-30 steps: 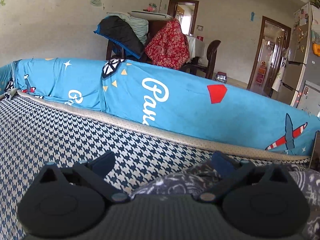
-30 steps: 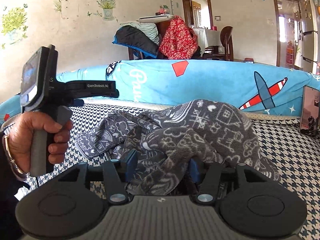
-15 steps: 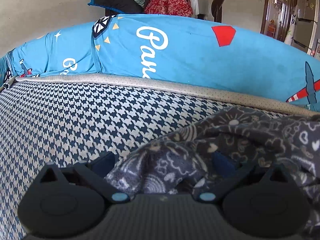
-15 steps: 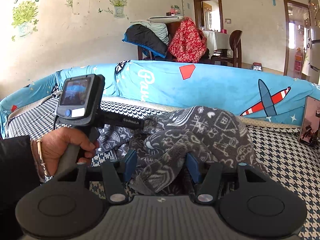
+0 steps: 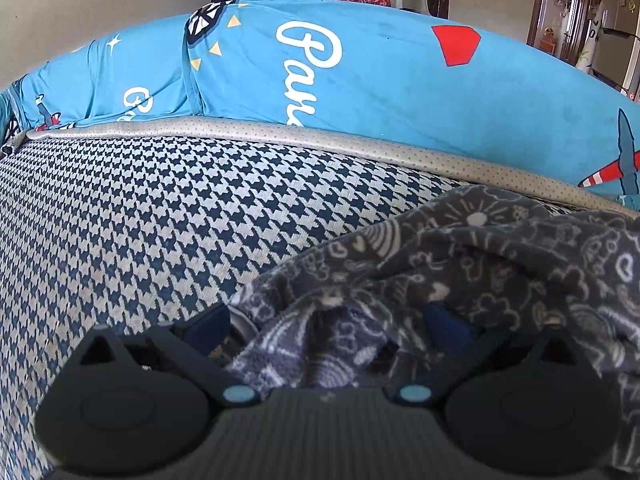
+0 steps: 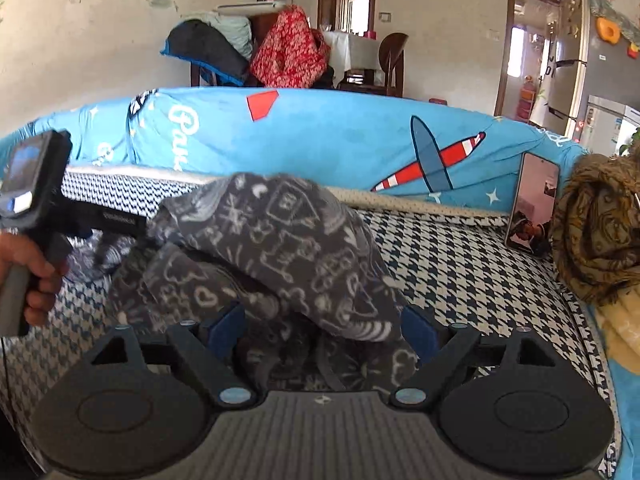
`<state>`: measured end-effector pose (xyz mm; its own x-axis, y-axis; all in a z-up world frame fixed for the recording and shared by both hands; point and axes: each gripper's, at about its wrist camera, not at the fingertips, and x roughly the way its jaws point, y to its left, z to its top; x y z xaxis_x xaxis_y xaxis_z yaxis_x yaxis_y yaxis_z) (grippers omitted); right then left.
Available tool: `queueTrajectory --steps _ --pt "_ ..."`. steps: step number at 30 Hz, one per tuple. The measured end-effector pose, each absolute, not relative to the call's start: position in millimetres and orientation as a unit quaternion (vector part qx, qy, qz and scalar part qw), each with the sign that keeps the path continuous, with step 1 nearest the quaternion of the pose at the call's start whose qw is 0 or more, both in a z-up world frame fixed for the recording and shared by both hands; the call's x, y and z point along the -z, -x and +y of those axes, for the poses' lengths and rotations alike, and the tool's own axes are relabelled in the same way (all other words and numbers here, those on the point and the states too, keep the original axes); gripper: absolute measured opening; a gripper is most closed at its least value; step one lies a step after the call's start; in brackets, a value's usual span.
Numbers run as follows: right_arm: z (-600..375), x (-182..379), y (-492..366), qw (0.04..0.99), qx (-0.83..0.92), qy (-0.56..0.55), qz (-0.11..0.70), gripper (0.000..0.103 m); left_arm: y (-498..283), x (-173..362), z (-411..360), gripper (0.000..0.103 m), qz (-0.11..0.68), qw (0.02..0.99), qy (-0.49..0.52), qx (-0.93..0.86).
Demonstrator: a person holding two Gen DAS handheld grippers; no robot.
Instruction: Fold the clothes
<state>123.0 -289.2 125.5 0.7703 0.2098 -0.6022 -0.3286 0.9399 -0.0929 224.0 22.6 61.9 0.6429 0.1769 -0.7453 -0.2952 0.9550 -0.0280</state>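
while both claws stand apart over the grey garment point(image 6: 280, 248), only the right view shows the phone point(image 6: 534, 204).

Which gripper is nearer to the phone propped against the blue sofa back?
Right. The right gripper, jaws opening around the grey patterned garment, has the phone ahead to its right. The left gripper is beyond the garment, on the side away from the phone.

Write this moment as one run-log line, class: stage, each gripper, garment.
stage: regrasp | right gripper: jaws opening, grey printed garment between | left gripper: open, over garment edge | garment: bunched on houndstooth cushion
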Motion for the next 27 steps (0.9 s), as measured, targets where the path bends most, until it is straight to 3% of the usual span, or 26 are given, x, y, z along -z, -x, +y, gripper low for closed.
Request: queueTrajectory --steps 5,13,14,15,19,20,21,27 --pt "-295.7 -98.5 -134.5 0.925 -0.122 0.131 0.336 0.092 -222.8 -62.1 26.0 0.103 0.403 0.903 0.077 -0.129" --pt "-304.4 -66.9 -174.0 0.918 -0.086 0.073 0.380 0.092 -221.0 -59.0 26.9 0.103 0.405 0.903 0.073 -0.125" --pt "-304.7 -65.5 -177.6 0.918 -0.085 0.061 0.381 0.085 -220.9 -58.6 26.7 0.103 0.406 0.902 0.072 -0.124" --pt "-305.0 -64.0 -181.2 0.919 -0.084 0.050 0.382 0.069 -221.0 -58.2 26.4 0.103 0.407 0.902 0.071 -0.124" --pt "-306.1 -66.2 -192.7 0.923 -0.071 0.004 0.377 0.040 -220.5 -58.1 26.6 0.103 0.408 0.902 0.068 -0.121" --pt "-306.4 -67.0 -195.5 0.924 -0.068 -0.008 0.376 0.021 -220.0 -58.4 26.8 0.103 0.407 0.903 0.068 -0.120" --pt "-307.1 -69.5 -197.8 0.926 -0.065 -0.021 0.371 0.015 -219.3 -59.0 27.2 0.103 0.407 0.903 0.068 -0.120" --pt "-304.3 -96.5 -205.6 0.937 -0.076 -0.105 0.323 0.013 -215.0 -63.0 26.5 0.103 0.400 0.907 0.052 -0.120"
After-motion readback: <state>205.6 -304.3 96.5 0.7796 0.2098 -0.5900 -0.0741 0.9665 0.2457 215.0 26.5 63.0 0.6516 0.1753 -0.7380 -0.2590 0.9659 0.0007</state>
